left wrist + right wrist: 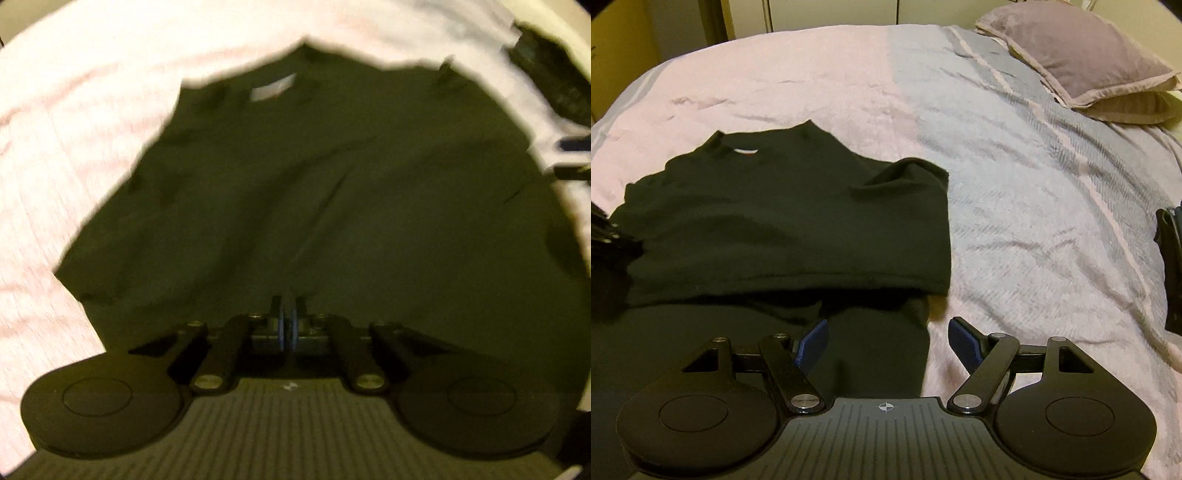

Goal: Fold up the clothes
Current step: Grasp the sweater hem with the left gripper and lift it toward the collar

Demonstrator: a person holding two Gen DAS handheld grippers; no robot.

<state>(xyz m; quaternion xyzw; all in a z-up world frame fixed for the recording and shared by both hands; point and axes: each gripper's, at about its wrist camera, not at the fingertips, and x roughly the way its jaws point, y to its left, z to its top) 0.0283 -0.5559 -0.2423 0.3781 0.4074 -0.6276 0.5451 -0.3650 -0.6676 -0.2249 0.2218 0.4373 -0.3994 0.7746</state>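
Note:
A black T-shirt [783, 218] lies on the bed with its collar and white label [271, 88] at the far end and its right sleeve folded in over the body. My left gripper [289, 314] is shut on the shirt's near hem, with cloth [295, 184] pinched between the pads. My right gripper [888, 343] is open and empty, its blue pads [964, 341] straddling the shirt's lower right edge just above the cloth. The left gripper shows at the left edge of the right wrist view [605, 236].
The bed is covered with a pink and grey bedspread [1015, 166]. A purple pillow [1089, 59] lies at the far right. White cupboard doors [831, 13] stand behind the bed. A dark object [1171, 266] sits at the right edge.

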